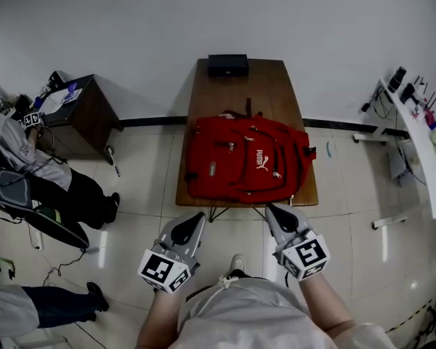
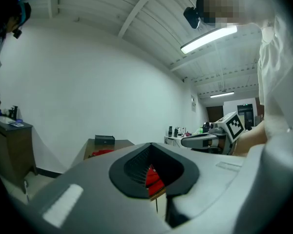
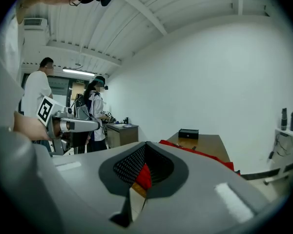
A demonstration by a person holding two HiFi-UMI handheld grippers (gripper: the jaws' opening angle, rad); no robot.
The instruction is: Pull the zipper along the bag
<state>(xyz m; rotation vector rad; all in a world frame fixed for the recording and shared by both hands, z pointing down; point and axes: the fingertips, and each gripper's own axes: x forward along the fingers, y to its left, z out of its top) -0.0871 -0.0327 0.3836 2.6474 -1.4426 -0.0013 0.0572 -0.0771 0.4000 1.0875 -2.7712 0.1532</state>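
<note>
On the wooden table (image 1: 240,97) lies a red backpack (image 1: 247,158), untouched. The left gripper (image 1: 196,219) and right gripper (image 1: 274,211) hover short of it, jaws pressed together and empty. All the zipper pulling remains.

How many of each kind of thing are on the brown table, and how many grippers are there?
red backpack: 1
black box: 1
grippers: 2, the left gripper and the right gripper
Total: 4

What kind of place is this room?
Probably a lab or workshop, not a home: a long white bench carrying tools at the right, a cluttered dark wooden cabinet at the left, and a white tiled floor.
</note>
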